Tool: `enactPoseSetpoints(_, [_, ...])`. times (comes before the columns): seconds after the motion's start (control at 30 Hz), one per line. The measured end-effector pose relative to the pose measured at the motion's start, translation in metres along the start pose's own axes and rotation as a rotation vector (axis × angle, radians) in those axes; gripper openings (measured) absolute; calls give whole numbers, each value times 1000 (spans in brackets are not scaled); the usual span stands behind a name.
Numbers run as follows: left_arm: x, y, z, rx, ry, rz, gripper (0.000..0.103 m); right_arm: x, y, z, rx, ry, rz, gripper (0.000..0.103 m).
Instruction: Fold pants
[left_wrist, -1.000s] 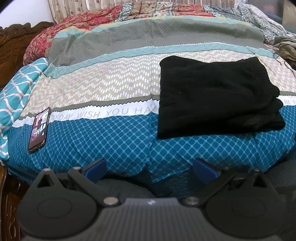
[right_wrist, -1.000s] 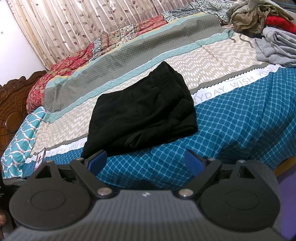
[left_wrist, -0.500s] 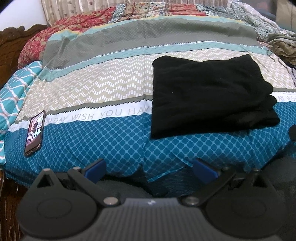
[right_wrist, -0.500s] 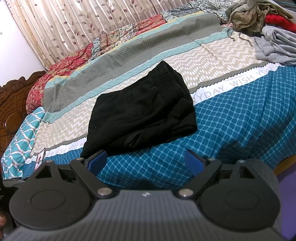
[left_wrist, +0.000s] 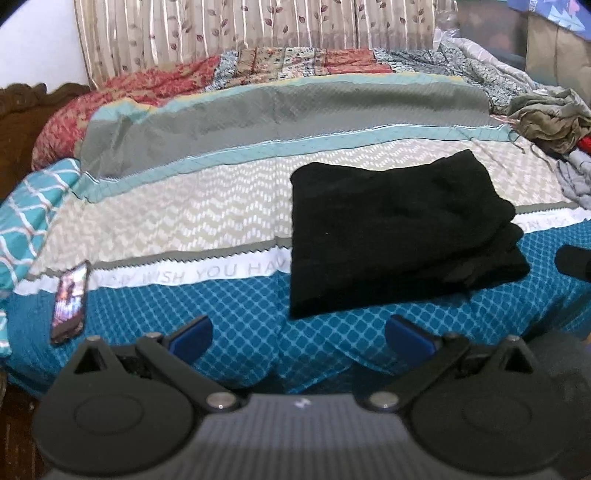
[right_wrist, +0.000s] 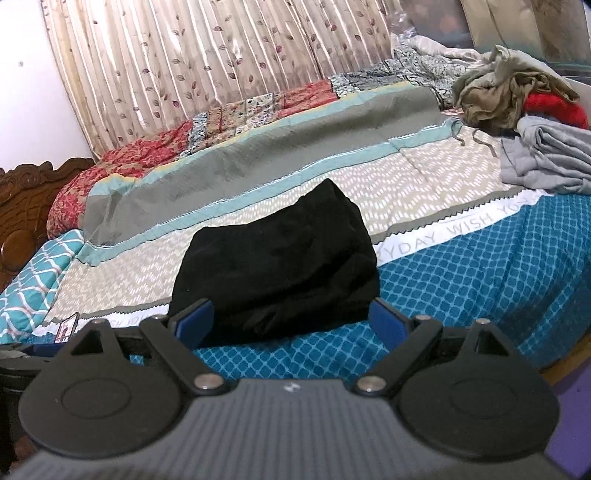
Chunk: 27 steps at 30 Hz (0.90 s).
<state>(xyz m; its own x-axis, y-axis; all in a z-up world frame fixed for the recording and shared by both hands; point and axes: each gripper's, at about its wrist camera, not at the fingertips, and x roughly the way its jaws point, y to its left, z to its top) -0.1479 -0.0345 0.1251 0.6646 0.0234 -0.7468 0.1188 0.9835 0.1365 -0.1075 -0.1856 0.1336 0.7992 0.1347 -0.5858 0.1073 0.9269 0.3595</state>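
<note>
Since a second ago both cameras have tipped upward: the leaf-print curtain now fills the top of each view, where before the bedspread ran nearly to the upper edge. The black pants themselves have not shifted; they lie folded in a thick rectangle across the beige and blue bands of the cover. In the right wrist view they have slid closer to the fingers, and their near edge now dips behind the blue pads.

The printed lettering on the white band is partly covered by the pants, and the phone at the bed's left edge shows only a blurred screen. A dark shape pokes in at the far right of the left view (too cut off to name). The heap of clothes is cropped at the frame.

The left gripper stands spread wide and empty, the pants ahead and to its right, apart from it. The right gripper is likewise spread, holding nothing, with the pants straight ahead between its fingers.
</note>
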Motion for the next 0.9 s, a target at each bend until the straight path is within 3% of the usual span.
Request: enactPoseSetpoints(0.9, [13,0,-4,12,82,66,103,4,-6,-6,54,37,-11,93])
